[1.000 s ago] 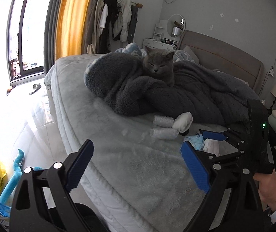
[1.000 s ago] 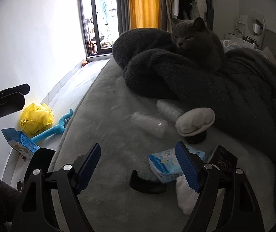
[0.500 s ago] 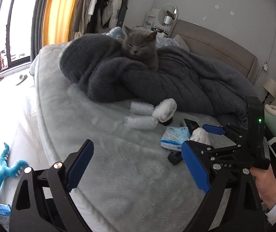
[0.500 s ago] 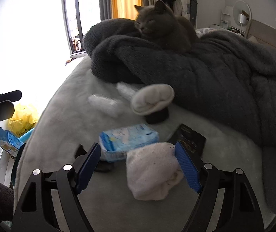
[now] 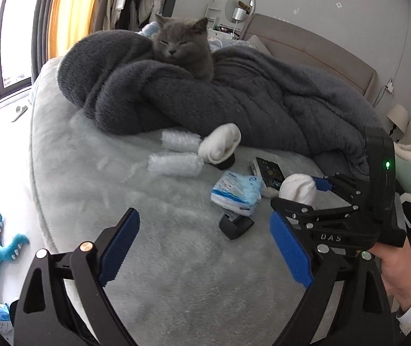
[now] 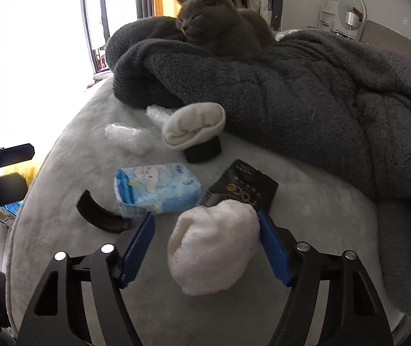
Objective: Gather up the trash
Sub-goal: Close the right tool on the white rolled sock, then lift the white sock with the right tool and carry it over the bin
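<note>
White sock [image 6: 214,248] sits between my right claw's [image 6: 205,245] blue pads [image 6: 273,248]; the right pad touches it, the left pad [image 6: 137,248] stands just clear, so the jaws are about sock-width and not clamped yet. From the left wrist view the same sock [image 5: 297,187] shows at the right claw's tip [image 5: 322,184]. Left claw [image 5: 205,248] spread wide, nothing in it, hovering over the grey bed [image 5: 176,274].

Trash on the bed: blue tissue pack [image 6: 156,189] just left of the sock, black packet [image 6: 243,187] touching the sock from behind, curved black piece [image 6: 99,216] beside the pack. Further back, two bubble-wrap rolls [image 5: 176,152], and a second sock [image 6: 194,128] lying on a black cap [image 6: 202,150].

Grey cat [image 6: 217,26] lies on the dark blanket [image 6: 306,92], well apart from the claws. Blue toy [image 5: 1,250] on the floor left of the bed.
</note>
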A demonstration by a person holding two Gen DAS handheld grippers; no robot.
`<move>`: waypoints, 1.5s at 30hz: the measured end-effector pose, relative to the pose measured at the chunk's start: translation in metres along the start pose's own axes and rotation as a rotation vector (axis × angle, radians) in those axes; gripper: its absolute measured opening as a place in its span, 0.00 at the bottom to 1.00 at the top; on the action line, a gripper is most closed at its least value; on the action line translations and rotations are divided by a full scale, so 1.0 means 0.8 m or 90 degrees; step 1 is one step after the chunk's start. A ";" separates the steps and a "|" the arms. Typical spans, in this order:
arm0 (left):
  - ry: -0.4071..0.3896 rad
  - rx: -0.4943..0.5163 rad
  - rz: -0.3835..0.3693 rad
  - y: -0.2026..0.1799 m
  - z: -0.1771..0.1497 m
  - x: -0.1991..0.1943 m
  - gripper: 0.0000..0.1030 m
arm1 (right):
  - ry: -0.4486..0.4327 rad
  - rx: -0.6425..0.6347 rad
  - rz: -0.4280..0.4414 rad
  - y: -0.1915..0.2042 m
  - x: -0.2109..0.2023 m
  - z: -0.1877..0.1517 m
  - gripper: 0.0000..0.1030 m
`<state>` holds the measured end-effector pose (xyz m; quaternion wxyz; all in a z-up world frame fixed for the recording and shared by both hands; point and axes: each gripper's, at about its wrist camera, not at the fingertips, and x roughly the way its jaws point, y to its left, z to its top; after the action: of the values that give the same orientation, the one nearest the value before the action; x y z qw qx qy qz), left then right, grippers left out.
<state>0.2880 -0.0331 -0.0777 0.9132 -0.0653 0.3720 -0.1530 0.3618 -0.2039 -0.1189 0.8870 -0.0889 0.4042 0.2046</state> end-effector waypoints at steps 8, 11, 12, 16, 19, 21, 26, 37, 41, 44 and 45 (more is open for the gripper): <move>0.039 0.016 0.010 -0.022 -0.013 0.027 0.85 | 0.036 0.015 -0.011 -0.021 0.012 -0.019 0.51; 0.054 0.006 0.022 -0.024 -0.018 0.039 0.81 | 0.030 0.022 -0.001 -0.025 0.007 -0.021 0.47; 0.057 0.002 0.024 -0.024 -0.020 0.041 0.81 | 0.026 0.023 0.001 -0.025 0.004 -0.021 0.46; 0.065 -0.002 0.038 -0.029 -0.024 0.051 0.79 | 0.017 0.035 0.010 -0.028 -0.003 -0.022 0.46; 0.071 0.014 0.057 -0.038 -0.028 0.060 0.77 | 0.006 0.035 0.012 -0.028 -0.010 -0.022 0.46; 0.074 0.030 0.074 -0.044 -0.031 0.065 0.77 | 0.000 0.039 0.018 -0.030 -0.016 -0.023 0.46; 0.074 0.079 0.117 -0.060 -0.035 0.077 0.76 | -0.006 0.044 0.029 -0.037 -0.022 -0.026 0.46; 0.077 0.115 0.167 -0.071 -0.033 0.100 0.71 | -0.031 0.053 0.064 -0.046 -0.043 -0.033 0.46; 0.081 0.105 0.161 -0.069 -0.029 0.106 0.64 | -0.040 0.055 0.076 -0.049 -0.048 -0.034 0.46; 0.085 0.101 0.147 -0.066 -0.027 0.106 0.59 | -0.046 0.063 0.085 -0.051 -0.050 -0.034 0.46; 0.087 0.100 0.142 -0.065 -0.027 0.106 0.57 | -0.048 0.068 0.089 -0.052 -0.051 -0.034 0.46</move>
<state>0.3183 -0.1105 -0.1369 0.8996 0.0587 0.4248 -0.0832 0.3377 -0.2617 -0.1064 0.8886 -0.0057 0.3862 0.2474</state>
